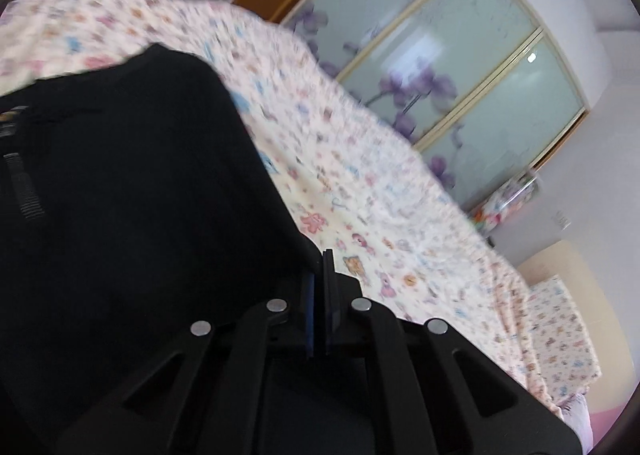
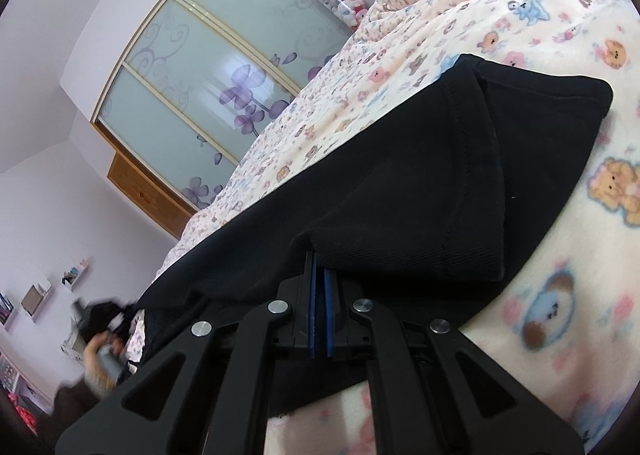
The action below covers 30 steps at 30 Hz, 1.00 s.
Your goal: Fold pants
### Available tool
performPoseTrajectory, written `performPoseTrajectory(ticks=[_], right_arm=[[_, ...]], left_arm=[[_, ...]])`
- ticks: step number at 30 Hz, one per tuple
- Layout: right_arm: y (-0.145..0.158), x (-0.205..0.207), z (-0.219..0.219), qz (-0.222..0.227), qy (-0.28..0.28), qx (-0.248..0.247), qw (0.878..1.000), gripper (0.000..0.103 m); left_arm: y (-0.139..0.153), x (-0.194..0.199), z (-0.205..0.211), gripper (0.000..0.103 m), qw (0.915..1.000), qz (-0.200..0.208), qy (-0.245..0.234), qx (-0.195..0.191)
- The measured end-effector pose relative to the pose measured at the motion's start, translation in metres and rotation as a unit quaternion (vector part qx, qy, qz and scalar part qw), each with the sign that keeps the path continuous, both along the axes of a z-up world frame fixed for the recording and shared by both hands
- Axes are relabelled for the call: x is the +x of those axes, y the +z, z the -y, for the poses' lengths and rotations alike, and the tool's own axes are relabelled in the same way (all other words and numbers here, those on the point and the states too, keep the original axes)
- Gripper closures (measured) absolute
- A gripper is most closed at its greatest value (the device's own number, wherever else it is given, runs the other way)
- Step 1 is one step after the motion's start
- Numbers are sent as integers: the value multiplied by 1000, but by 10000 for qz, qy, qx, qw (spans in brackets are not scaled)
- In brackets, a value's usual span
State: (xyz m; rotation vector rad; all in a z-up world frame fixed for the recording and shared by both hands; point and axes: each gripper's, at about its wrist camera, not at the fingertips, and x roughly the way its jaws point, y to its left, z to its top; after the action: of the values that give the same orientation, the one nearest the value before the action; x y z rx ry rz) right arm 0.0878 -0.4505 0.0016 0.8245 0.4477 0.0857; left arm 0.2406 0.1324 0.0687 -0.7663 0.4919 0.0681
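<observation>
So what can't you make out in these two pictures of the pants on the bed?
- Left wrist view: the black pants are a featureless dark mass, and motion blur smears the bedsheet print.
- Left wrist view: the left hand-held gripper hides the cloth edge it pinches.
- Right wrist view: the person's hand at the lower left is blurred.

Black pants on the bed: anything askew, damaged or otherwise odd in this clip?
Nothing stands out. The black pants lie on the printed bedsheet, with the left gripper and right gripper each shut on the fabric. No tear or stain shows. The left wrist view is only motion-blurred.
</observation>
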Motion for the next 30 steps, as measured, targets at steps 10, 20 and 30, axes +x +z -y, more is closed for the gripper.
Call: performPoseTrajectory(ticks=[10,20,30], right_arm=[[5,-8,-2,18,-352,-89,9993,99],[48,-9,-9,-337,-500,-607,9963,99],[50,-17,5,-1728,-367,-347,9837,79]], left_arm=[[-16,-216,-5,100,9965,716,410,162],[-59,-256,-56,54,9960,104,561,-681],[-32,-260,-82,11,9969,367,402,-571]])
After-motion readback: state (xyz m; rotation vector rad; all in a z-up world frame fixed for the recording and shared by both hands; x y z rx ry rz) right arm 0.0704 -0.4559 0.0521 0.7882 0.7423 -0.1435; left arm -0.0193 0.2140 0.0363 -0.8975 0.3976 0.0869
